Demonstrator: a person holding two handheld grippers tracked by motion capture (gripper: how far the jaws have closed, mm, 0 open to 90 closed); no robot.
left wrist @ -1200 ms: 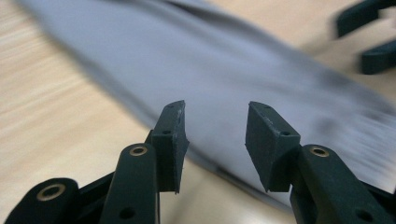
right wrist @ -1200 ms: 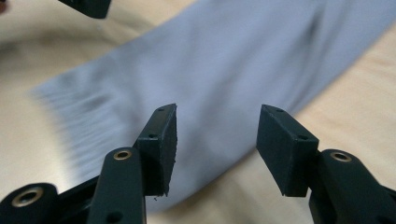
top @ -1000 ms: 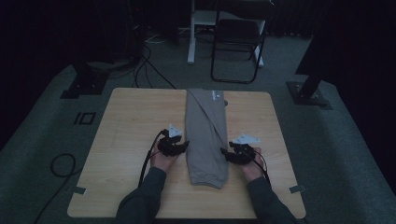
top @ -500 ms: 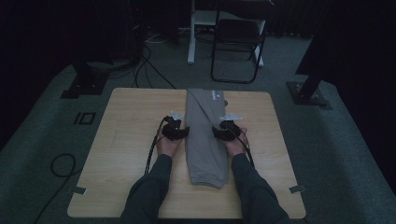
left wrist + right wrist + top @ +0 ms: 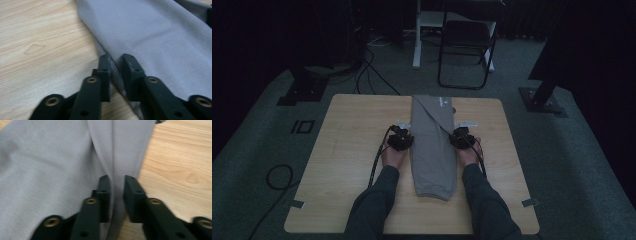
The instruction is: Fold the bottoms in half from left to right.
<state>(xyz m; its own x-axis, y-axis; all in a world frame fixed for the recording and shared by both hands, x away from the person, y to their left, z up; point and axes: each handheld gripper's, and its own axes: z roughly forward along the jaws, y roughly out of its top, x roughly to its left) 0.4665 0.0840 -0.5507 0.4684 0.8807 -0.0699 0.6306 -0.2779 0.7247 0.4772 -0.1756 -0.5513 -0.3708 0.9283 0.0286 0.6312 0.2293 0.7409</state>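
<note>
The high view was dim and underexposed, its surroundings sinking into black, while both gripper views were brighter, evenly lit, slightly soft, with no glare or hard shadows.

A black folding chair (image 5: 466, 45) stands at the top center of the frame beside a white post (image 5: 417, 35). Black cables (image 5: 374, 75) lie on the grey carpet (image 5: 257, 150) at upper left.
</note>
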